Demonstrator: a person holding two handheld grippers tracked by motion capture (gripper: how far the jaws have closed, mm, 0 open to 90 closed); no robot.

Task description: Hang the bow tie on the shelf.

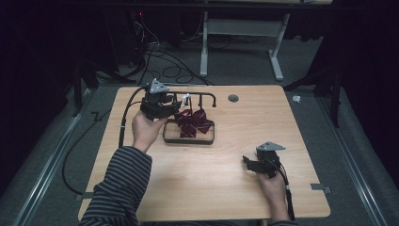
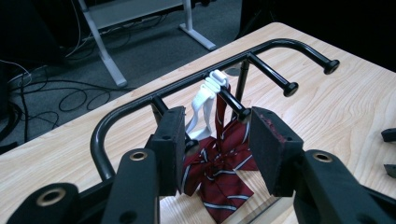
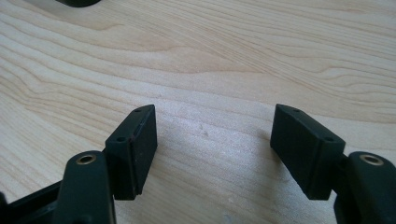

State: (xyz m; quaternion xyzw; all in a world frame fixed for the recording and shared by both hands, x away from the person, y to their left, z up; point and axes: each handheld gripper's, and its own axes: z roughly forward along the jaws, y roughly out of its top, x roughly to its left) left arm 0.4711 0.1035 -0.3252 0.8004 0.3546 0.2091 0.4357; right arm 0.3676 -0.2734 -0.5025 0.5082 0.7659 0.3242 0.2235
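A dark red striped bow tie (image 1: pixel 193 122) hangs by its white strap (image 2: pixel 203 100) from a peg of a black bar rack (image 1: pixel 197 95). The rack stands on a low wooden base (image 1: pixel 171 134) at the table's middle back. My left gripper (image 1: pixel 170 109) is held up at the rack's left end. In the left gripper view it (image 2: pixel 217 122) is open, with the bow tie (image 2: pixel 219 163) and the peg between and just beyond its pads (image 2: pixel 170 149), not touching them. My right gripper (image 1: pixel 247 162) rests low over bare table at the front right. It is open, with nothing between its jaws (image 3: pixel 212 149).
The wooden table (image 1: pixel 211 188) has a round cable hole (image 1: pixel 233 98) behind the rack and a small metal bracket (image 1: pixel 320 188) at its right edge. Two more pegs (image 2: pixel 289 87) stick out of the rack bar. Cables (image 1: pixel 164 66) and white desk legs (image 1: pixel 204 47) are on the floor beyond.
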